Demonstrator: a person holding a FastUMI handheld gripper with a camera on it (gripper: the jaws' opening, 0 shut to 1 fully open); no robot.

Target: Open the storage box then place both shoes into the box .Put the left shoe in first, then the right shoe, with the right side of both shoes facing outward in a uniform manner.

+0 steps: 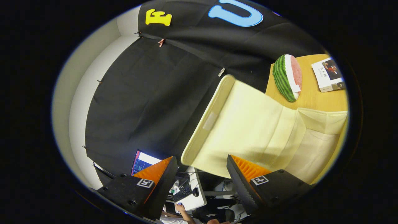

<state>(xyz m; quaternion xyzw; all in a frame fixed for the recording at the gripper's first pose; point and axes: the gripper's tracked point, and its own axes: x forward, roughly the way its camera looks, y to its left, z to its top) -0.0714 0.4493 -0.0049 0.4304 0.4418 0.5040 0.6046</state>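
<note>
The claw (199, 174) hangs released, its fingers spread apart on nothing. Just ahead of them, nearer one finger, stands the storage box (311, 149), its lid (245, 124) raised, long axis running away from the claw. Beyond on the surface (314, 99) lie a watermelon slice (287, 77) and a book (328, 75). The box's interior is hard to make out.
</note>
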